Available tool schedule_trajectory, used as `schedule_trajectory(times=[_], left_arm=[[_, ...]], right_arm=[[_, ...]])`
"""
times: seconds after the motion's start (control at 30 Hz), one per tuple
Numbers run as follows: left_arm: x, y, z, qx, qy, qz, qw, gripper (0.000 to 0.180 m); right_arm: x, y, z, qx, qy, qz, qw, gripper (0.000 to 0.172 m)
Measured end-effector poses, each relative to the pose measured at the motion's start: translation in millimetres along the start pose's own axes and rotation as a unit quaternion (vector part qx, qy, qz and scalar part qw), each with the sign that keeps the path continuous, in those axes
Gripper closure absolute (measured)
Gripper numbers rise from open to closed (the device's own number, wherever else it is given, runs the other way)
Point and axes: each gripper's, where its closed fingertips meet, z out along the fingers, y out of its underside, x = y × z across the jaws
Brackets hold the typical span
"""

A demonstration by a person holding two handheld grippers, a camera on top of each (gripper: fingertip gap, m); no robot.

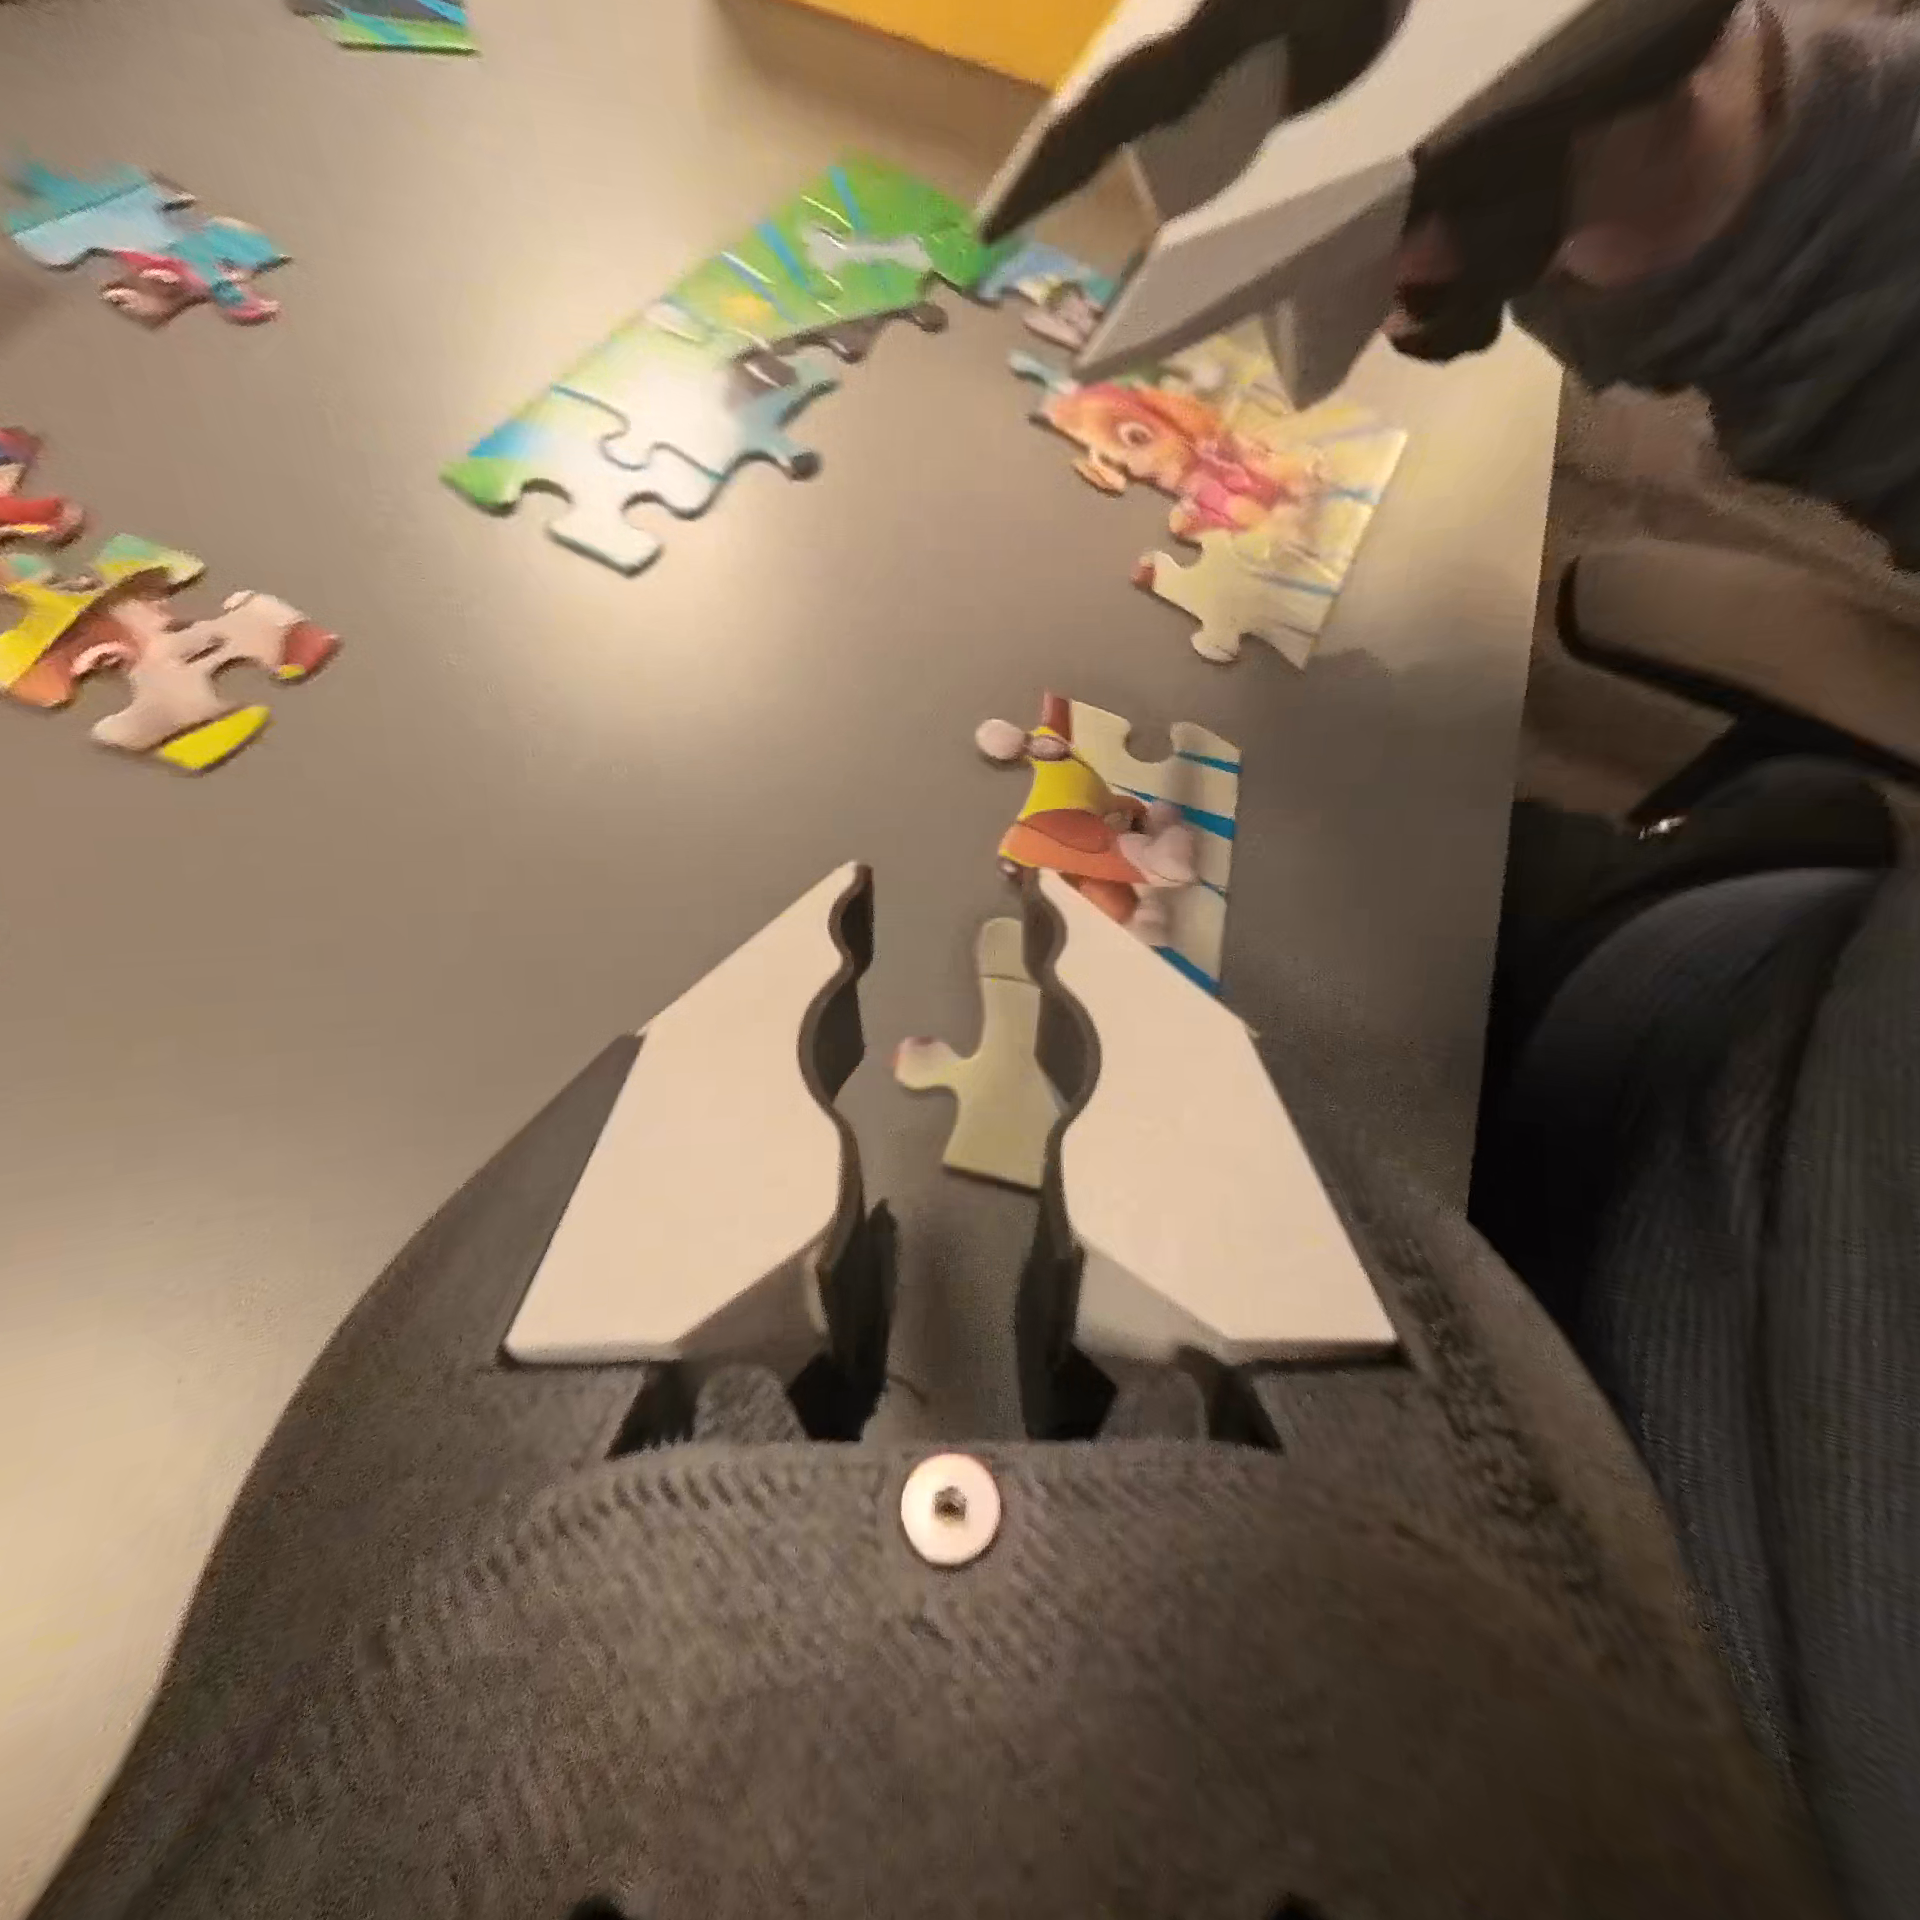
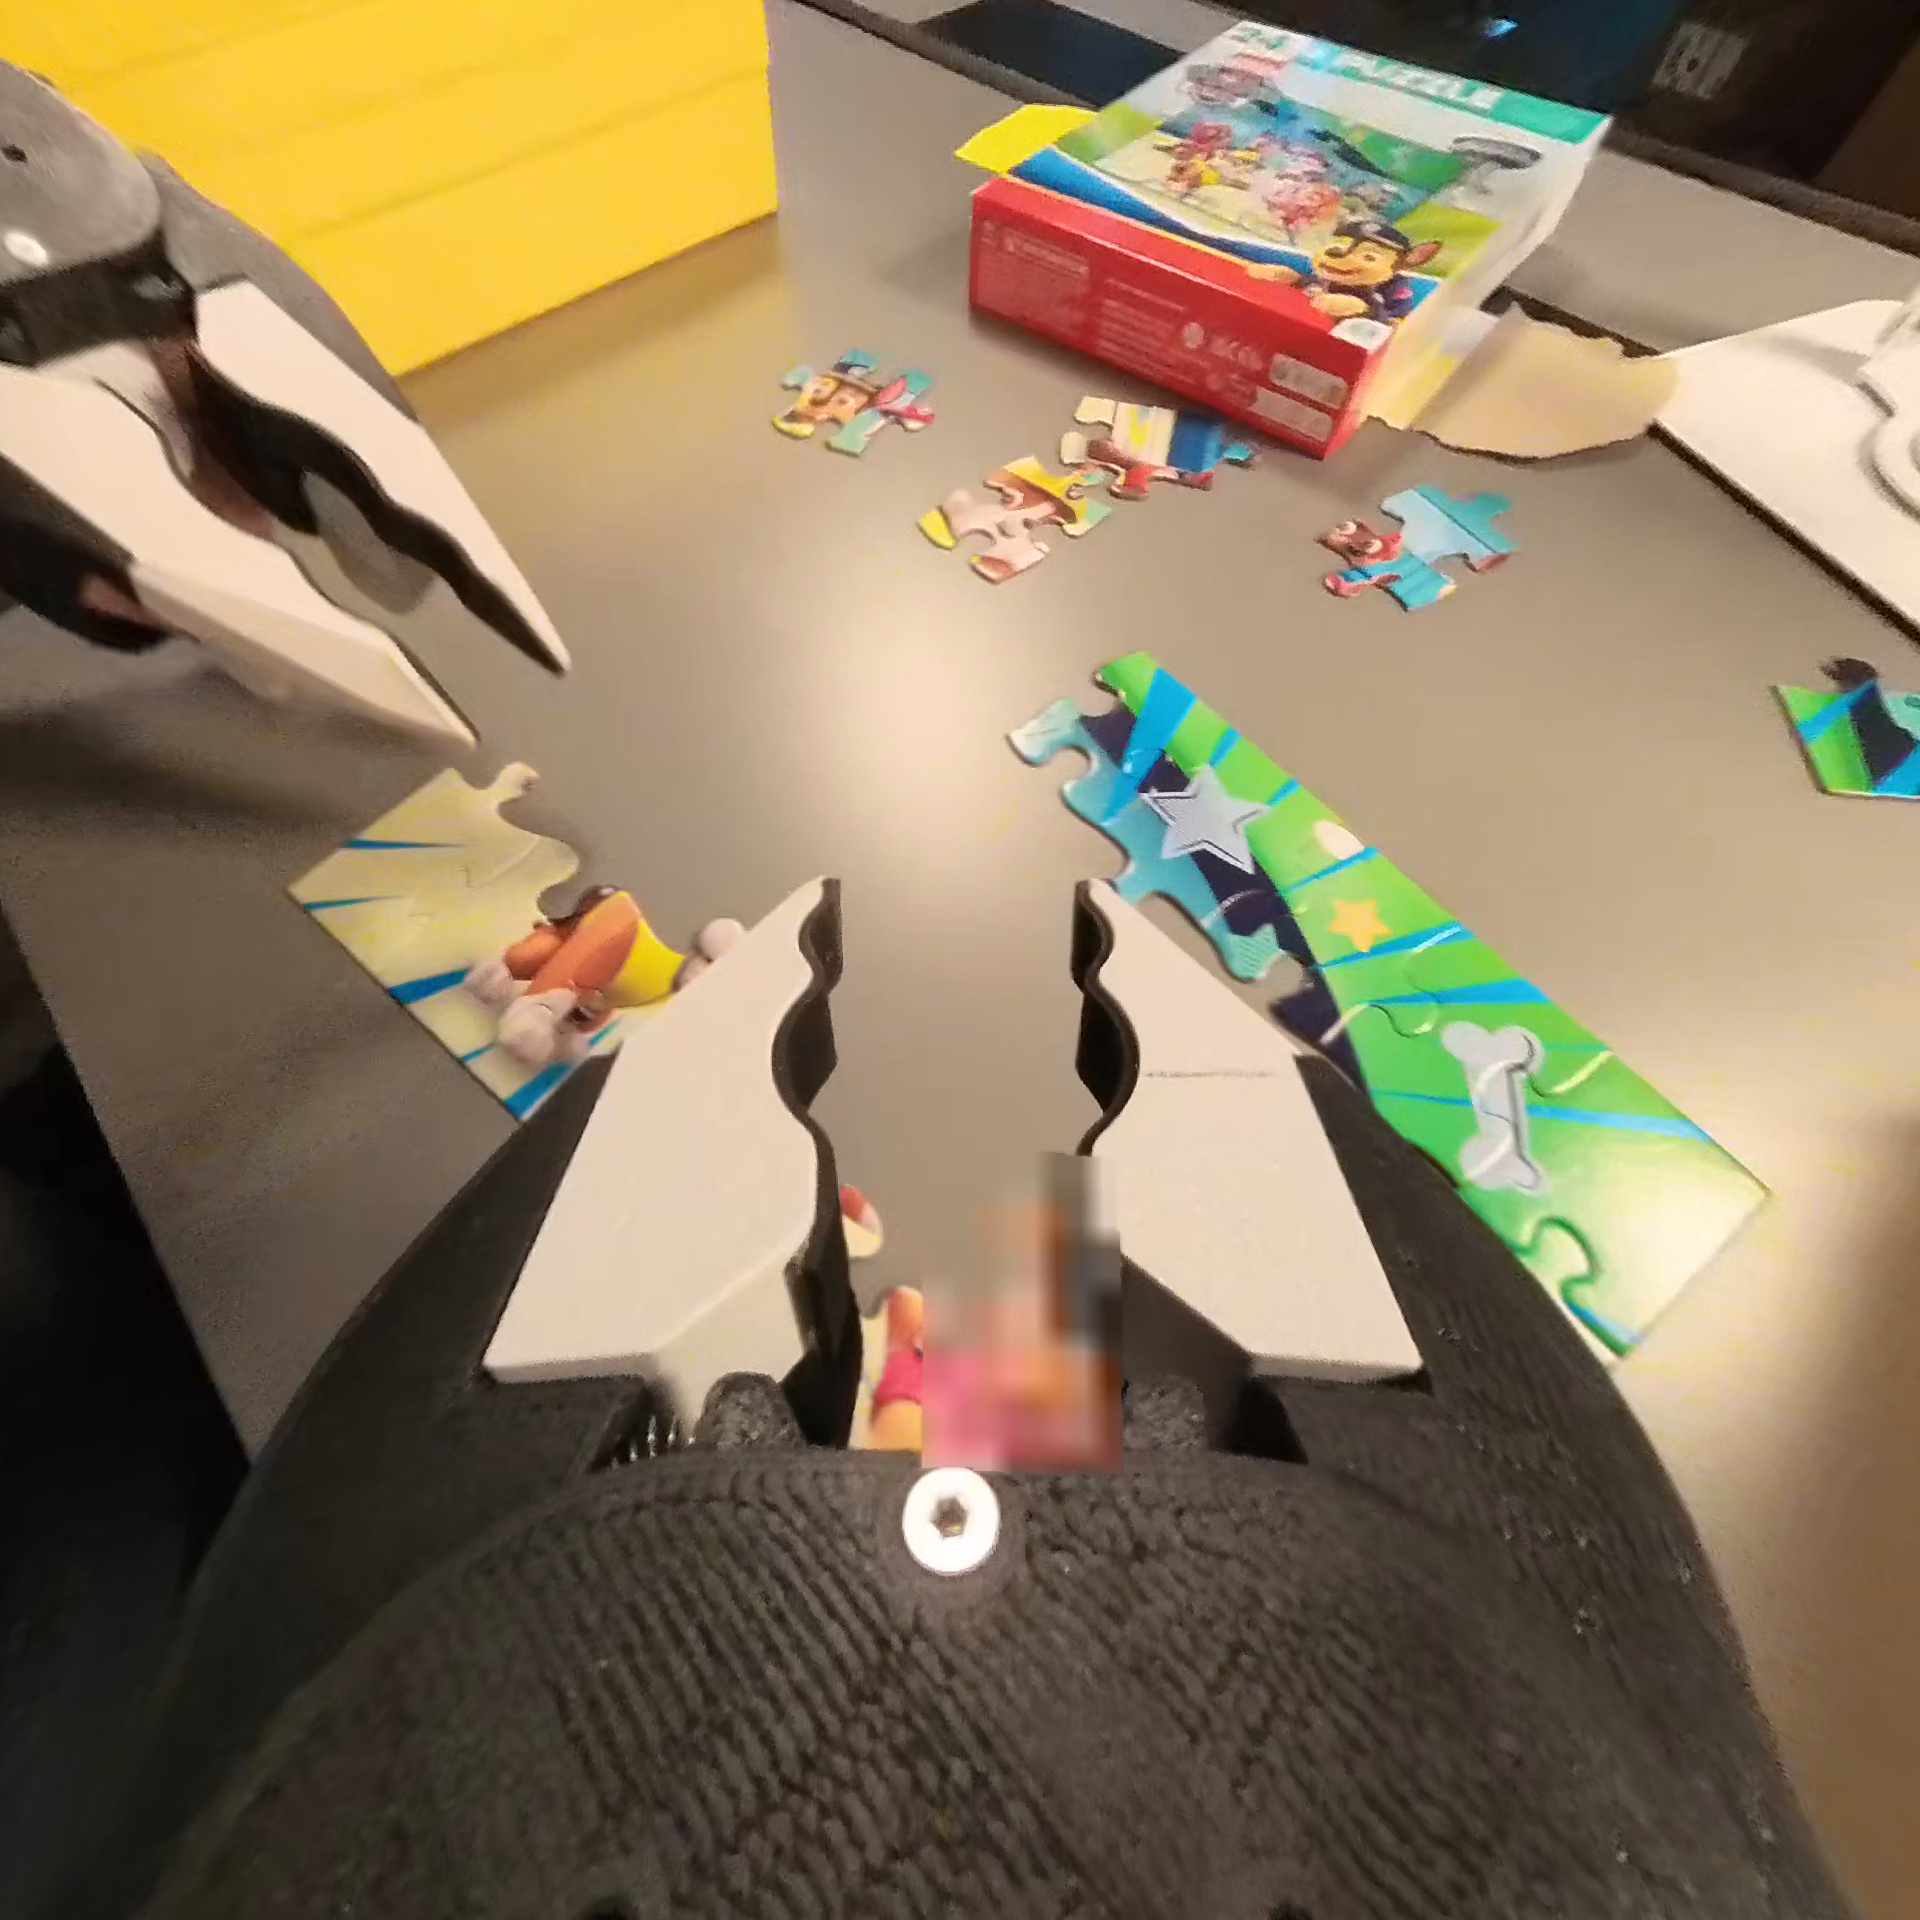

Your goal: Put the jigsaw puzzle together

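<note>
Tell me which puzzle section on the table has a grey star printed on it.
The long green-and-blue joined strip, right of the right gripper. Its star sits near the far end; the other sections show cartoon dogs or pale yellow with blue stripes.

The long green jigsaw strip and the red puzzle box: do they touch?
Apart. In the right wrist view, bare grey table lies between the long green jigsaw strip and the red puzzle box.

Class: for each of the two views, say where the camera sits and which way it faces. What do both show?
Left wrist view: on the left tool, facing along the table edge, over a pale piece; trouser leg at right.
Right wrist view: on the right tool, open over bare table, facing the puzzle box.
Shared: green strip; each shows the other tool.
</note>
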Motion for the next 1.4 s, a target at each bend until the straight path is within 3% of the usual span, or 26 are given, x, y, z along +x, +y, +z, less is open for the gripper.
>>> schedule_trajectory(times=[0.13,0.27,0.33,0.43,0.5,0.63,0.9,0.93,0.97,1.0,1.2,1.23,1.27,1.4], left_arm=[[-31,-8,-21,0.043,-0.057,-0.021,0.997,0.15],[-56,-13,-26,0.045,-0.091,-0.031,0.994,0.142],[-69,-18,-18,0.017,-0.095,-0.006,0.995,0.129],[-86,-28,0,-0.024,-0.068,0.116,0.991,0.115],[-109,-35,13,-0.051,-0.077,0.154,0.984,0.107],[-152,-28,37,-0.142,-0.041,0.108,0.983,0.085],[-182,-22,54,-0.231,0.006,0.122,0.965,0.106],[-184,-23,53,-0.238,0.003,0.12,0.964,0.112],[-184,-24,53,-0.241,0.003,0.119,0.963,0.134],[-183,-24,53,-0.244,0.003,0.122,0.962,0.14],[-162,-23,54,-0.209,0.011,0.135,0.968,0.145],[-155,-24,53,-0.195,0.015,0.137,0.971,0.174],[-151,-27,52,-0.179,0.011,0.134,0.975,0.178],[-137,-19,43,-0.171,-0.005,0.125,0.977,0.164]], right_arm=[[31,1,-8,0.032,0.035,-0.013,0.999,0.127],[76,-4,-24,0.104,0.121,-0.064,0.985,0.127],[98,-6,-34,0.146,0.169,-0.089,0.971,0.126],[118,-12,-53,0.217,0.221,-0.109,0.945,0.123],[123,-14,-62,0.242,0.233,-0.114,0.935,0.122],[123,-16,-69,0.263,0.225,-0.113,0.931,0.124],[122,-15,-63,0.268,0.181,-0.079,0.943,0.124],[122,-15,-63,0.269,0.177,-0.074,0.944,0.125],[122,-15,-62,0.27,0.172,-0.069,0.945,0.124],[122,-15,-62,0.271,0.168,-0.063,0.946,0.124],[119,-16,-62,0.277,0.15,-0.054,0.948,0.124],[118,-16,-61,0.276,0.148,-0.055,0.948,0.124],[117,-16,-61,0.275,0.146,-0.055,0.949,0.124],[114,-15,-55,0.265,0.134,-0.059,0.953,0.124]])
